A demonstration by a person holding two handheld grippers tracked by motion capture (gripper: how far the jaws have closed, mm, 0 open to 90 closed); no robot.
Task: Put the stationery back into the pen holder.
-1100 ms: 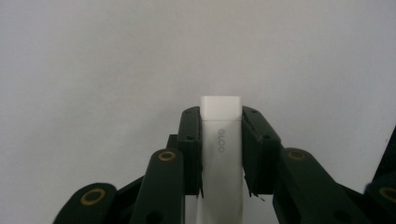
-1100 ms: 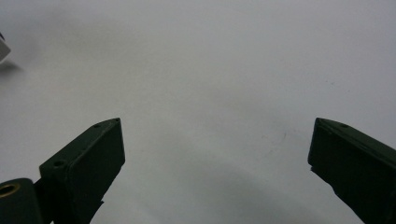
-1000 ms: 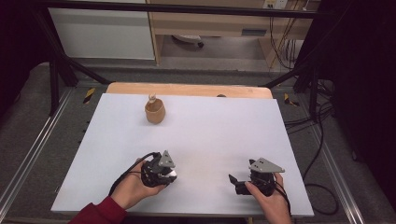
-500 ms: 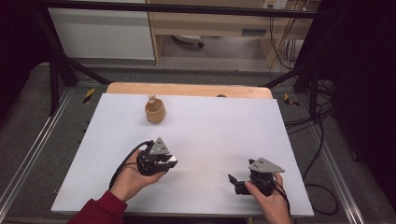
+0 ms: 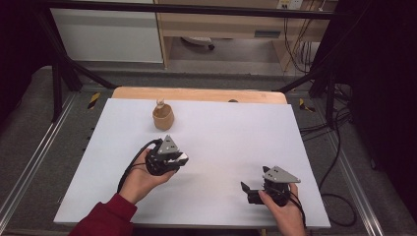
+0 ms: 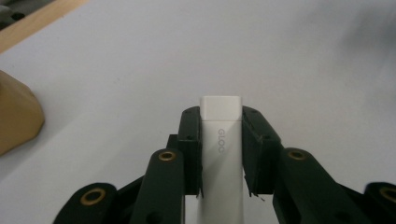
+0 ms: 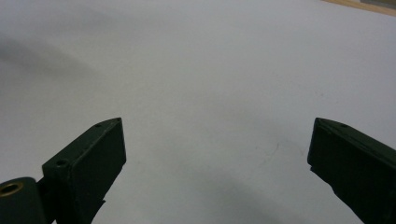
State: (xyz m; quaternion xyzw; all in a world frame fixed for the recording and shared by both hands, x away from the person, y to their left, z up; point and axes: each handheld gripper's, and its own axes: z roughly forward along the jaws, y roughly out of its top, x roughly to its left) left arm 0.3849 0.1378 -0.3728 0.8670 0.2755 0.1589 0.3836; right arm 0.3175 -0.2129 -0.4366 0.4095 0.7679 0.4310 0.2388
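White stick (image 6: 221,154) clamped in left tongs (image 6: 221,122); right tongs (image 7: 217,154) gape; one wooden cup (image 5: 163,117).

Wooden cup (image 5: 163,118) on white tabletop (image 5: 231,132), contents unclear.

White stick (image 6: 221,140) marked GLOO between black fingers (image 6: 190,149), tan cup (image 6: 16,116) at left.

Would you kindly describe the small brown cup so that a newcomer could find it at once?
Start from the white table. Near its far edge, left of centre, stands the brown cup, beyond the left gripper. It is the one tan, rounded thing standing on the sheet, with something pale poking from its top.
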